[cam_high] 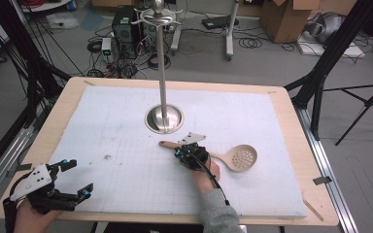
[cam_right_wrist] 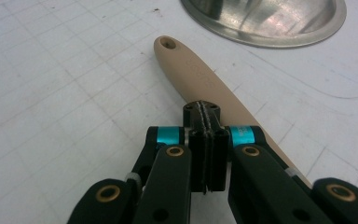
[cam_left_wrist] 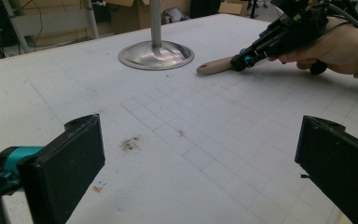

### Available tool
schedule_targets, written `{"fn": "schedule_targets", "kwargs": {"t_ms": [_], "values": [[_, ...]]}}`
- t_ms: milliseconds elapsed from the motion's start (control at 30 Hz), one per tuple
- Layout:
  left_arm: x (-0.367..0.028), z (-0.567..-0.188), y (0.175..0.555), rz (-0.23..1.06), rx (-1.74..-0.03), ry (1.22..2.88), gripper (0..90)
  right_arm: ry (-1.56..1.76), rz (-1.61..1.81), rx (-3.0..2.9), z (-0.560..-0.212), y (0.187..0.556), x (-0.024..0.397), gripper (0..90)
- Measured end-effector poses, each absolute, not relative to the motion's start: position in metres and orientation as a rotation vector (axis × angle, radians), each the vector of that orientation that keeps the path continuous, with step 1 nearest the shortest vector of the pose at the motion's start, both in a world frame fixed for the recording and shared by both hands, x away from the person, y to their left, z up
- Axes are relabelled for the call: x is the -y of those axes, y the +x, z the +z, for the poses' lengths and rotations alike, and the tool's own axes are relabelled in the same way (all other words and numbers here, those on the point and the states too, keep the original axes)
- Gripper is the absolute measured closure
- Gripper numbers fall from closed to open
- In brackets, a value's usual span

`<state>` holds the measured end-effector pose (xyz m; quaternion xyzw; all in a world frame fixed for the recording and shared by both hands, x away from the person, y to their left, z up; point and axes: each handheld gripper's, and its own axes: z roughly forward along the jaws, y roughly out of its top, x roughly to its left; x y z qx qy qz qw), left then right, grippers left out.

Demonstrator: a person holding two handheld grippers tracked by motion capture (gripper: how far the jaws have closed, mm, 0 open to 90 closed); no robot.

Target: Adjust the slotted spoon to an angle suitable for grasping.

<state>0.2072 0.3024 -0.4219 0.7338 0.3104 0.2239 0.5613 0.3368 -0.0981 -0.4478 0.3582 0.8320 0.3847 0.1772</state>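
A beige slotted spoon lies on the white gridded mat, bowl to the right, its handle pointing left toward the steel stand's base. My right gripper is shut, its jaws pressed flat together with nothing between them, their tips right over the middle of the handle; in the right gripper view the gripper covers that part of the spoon. My left gripper is held open near the table's front left corner, and its jaws stand wide apart over bare mat.
The stand's tall steel pole rises from the round base at the mat's middle back, with hooks at the top. A small dark smudge marks the mat. The wooden table edge frames the mat; tripods and cables stand on the floor around.
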Motion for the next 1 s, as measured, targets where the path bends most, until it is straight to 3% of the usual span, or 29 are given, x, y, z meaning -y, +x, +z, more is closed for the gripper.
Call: {"fn": "schedule_targets", "kwargs": {"t_ms": [567,1000], "values": [[-0.303,-0.423,0.207,0.527,-0.737,1.728,1.7,1.095,1.073,-2.290,-0.448,0.355,0.092,90.0],[-0.301,-0.423,0.210,0.516,-0.725,1.729,1.7,1.034,1.161,-2.293,-0.430,0.344,0.097,90.0]]}}
